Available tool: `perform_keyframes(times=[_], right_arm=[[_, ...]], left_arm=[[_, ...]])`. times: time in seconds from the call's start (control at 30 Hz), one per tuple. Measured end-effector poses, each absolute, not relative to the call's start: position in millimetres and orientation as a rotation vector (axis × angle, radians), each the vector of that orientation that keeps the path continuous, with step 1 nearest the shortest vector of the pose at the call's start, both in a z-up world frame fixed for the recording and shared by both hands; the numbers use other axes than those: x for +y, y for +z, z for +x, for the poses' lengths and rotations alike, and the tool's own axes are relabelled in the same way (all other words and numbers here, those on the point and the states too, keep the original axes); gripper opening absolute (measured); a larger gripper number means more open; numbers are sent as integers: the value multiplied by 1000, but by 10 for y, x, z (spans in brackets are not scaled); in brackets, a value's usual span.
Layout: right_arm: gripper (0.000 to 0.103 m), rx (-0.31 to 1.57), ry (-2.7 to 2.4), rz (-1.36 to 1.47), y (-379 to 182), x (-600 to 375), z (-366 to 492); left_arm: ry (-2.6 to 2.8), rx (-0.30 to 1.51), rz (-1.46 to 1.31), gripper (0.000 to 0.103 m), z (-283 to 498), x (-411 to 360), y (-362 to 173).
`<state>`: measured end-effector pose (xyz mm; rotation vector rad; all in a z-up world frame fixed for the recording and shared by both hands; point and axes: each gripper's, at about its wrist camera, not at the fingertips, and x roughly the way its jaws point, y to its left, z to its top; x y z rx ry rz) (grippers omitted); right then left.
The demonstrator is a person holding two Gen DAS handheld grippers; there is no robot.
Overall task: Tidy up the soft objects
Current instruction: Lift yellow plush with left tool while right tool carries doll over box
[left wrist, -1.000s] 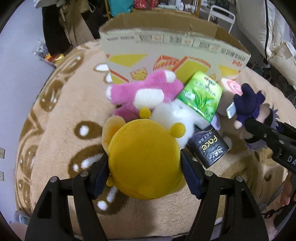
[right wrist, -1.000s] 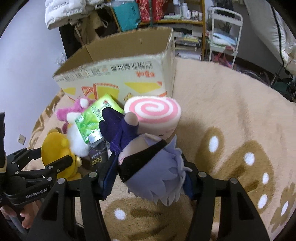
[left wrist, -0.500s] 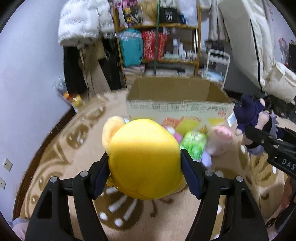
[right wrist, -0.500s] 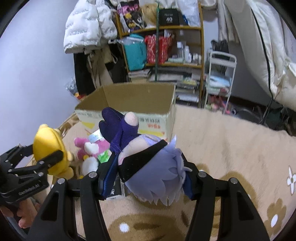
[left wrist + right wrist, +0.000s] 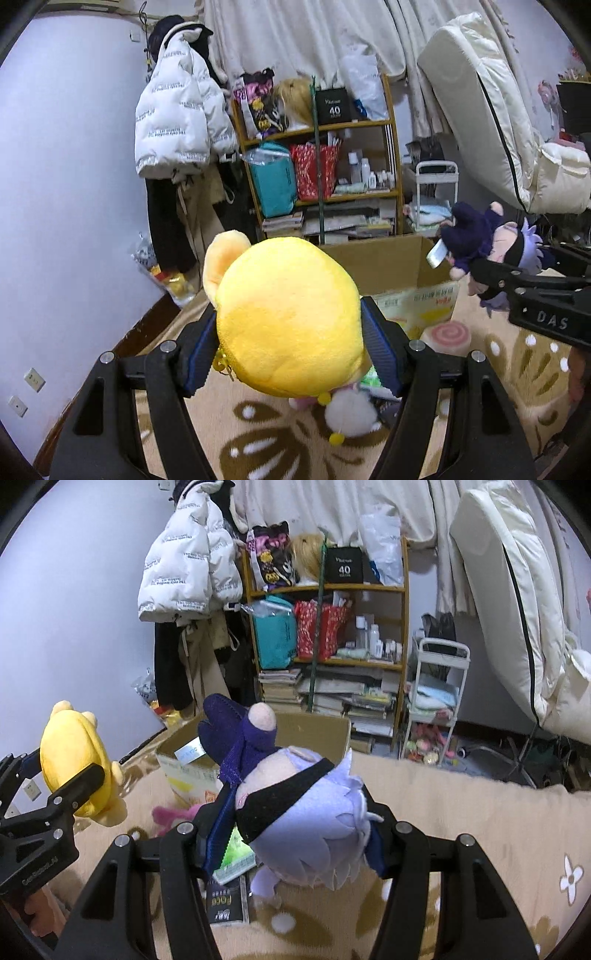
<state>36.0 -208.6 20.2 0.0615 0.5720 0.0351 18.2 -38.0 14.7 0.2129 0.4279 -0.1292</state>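
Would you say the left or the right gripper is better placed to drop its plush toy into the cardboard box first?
Probably the left gripper: its yellow plush toy hangs right before the open cardboard box, nearly centred.

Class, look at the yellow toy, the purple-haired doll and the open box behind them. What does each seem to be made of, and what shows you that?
Yellow toy: plush fabric, matte with a short fuzzy nap; probably soft stuffing, since it bulges between the pads.
Purple-haired doll: soft cloth, likely felt-like hair in cut points, with a dark fabric band.
Open box: corrugated cardboard, plain brown inside, printed outside.
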Motion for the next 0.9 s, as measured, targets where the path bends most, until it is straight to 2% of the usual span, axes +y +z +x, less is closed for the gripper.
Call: perform_keyframes(times=[0.4, 0.9], right_arm=[[63, 500, 1, 42, 274, -2120, 750], [64, 471, -27, 60, 197, -2226, 1062]], left_arm=[[-127, 379, 188, 71, 586, -408, 247], [-146, 393, 172, 71, 1093, -506, 68]])
